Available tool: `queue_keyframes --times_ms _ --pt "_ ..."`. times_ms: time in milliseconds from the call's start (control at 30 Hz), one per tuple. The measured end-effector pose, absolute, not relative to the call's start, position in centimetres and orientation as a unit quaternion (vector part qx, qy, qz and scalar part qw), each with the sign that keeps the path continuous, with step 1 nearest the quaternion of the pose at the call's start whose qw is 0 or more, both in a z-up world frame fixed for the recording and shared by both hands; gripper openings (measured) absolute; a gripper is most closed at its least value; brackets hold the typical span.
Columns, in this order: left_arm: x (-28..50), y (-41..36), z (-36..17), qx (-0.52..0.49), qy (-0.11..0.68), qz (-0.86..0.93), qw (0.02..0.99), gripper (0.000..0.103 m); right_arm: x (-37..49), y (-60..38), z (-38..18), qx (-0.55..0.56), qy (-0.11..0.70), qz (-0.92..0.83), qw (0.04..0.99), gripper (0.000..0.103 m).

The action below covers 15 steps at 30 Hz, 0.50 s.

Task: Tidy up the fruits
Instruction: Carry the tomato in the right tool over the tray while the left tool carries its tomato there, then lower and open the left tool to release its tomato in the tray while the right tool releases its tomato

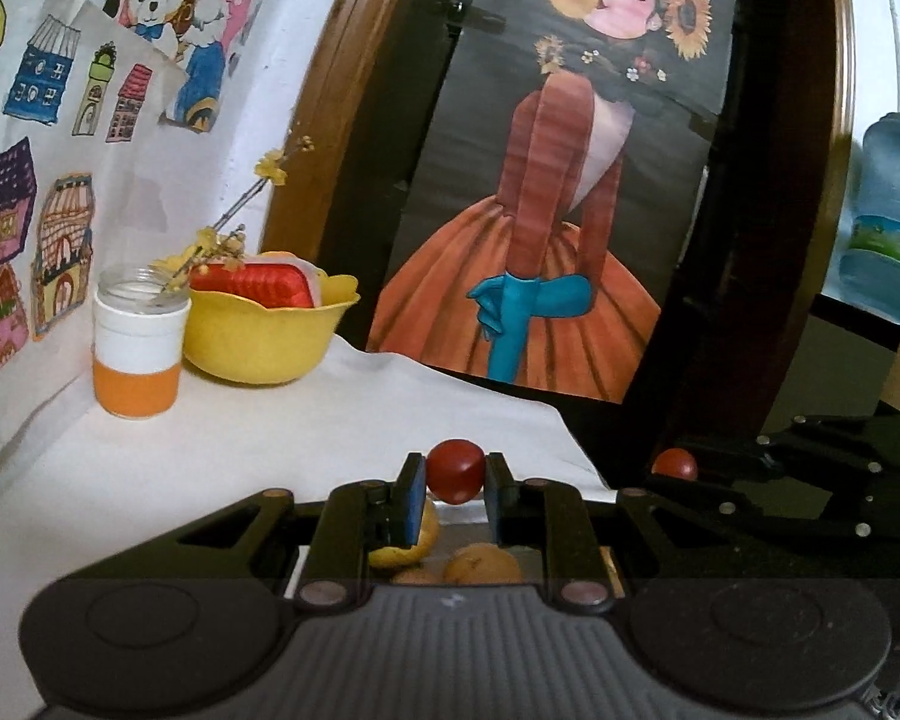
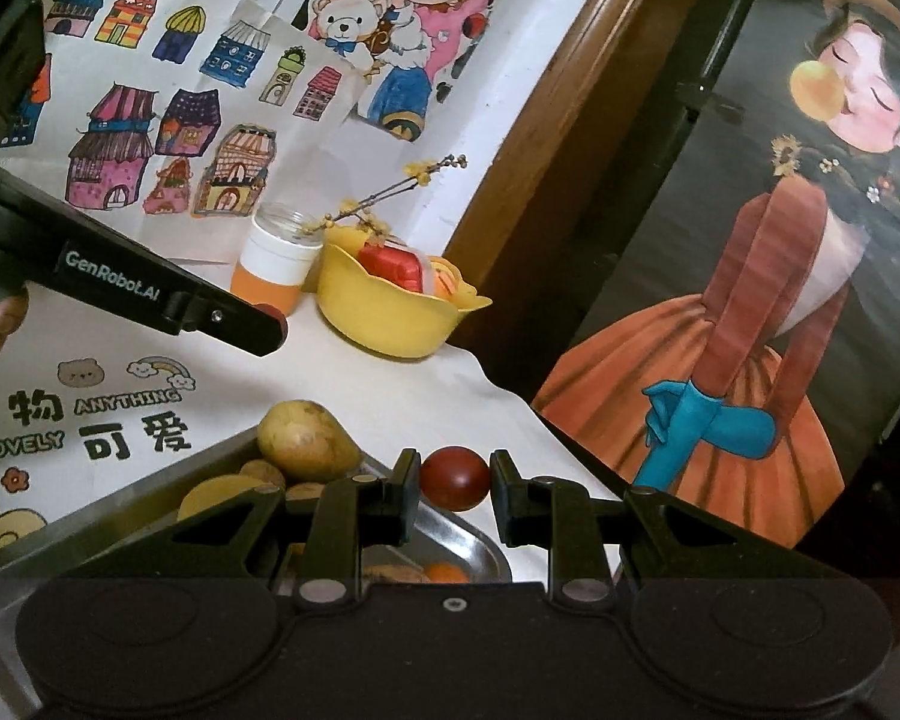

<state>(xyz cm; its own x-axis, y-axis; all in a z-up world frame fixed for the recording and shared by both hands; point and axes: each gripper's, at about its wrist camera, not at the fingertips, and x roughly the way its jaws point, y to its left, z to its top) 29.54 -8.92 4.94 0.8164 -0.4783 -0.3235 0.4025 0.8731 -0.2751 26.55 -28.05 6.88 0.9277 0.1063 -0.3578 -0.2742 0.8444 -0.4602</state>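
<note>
My left gripper (image 1: 453,489) is shut on a small round red fruit (image 1: 456,468), held just above a metal tray (image 1: 457,517) of yellow-brown fruits (image 1: 483,564). My right gripper (image 2: 455,495) is shut on a second small red fruit (image 2: 455,476) over the tray's far corner (image 2: 480,540). The tray holds a large yellow-brown fruit (image 2: 306,441), smaller ones and an orange one (image 2: 444,573). Each gripper shows in the other view: the right gripper (image 1: 678,474) with its red fruit (image 1: 675,463) at the right, the left gripper (image 2: 270,324) at the left.
A yellow bowl (image 1: 264,342) with red and orange items stands at the back beside a jar (image 1: 138,354) with an orange band and yellow flower twigs. A framed painting (image 1: 540,210) leans at the table's right edge. Drawings cover the wall. A white printed cloth (image 2: 150,408) covers the table.
</note>
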Motion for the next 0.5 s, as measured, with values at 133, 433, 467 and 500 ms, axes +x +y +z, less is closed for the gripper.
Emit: queue_keyframes --times_ms 133,433,467,500 --pt "28.3 -9.3 4.9 -0.098 0.193 -0.234 0.948 0.022 25.2 -28.4 6.6 -0.255 0.154 0.096 0.95 0.026" --pt "25.1 -10.5 5.1 -0.088 0.197 -0.251 0.944 0.022 21.9 -28.9 5.8 -0.243 0.146 0.091 0.955 0.027" --pt "24.8 -10.6 5.0 -0.085 0.2 -0.253 0.943 0.022 21.5 -29.0 5.7 -0.24 0.146 0.091 0.955 0.027" --pt "24.6 -10.8 4.9 -0.083 0.203 -0.253 0.942 0.022 21.1 -29.0 5.6 -0.237 0.146 0.091 0.956 0.027"
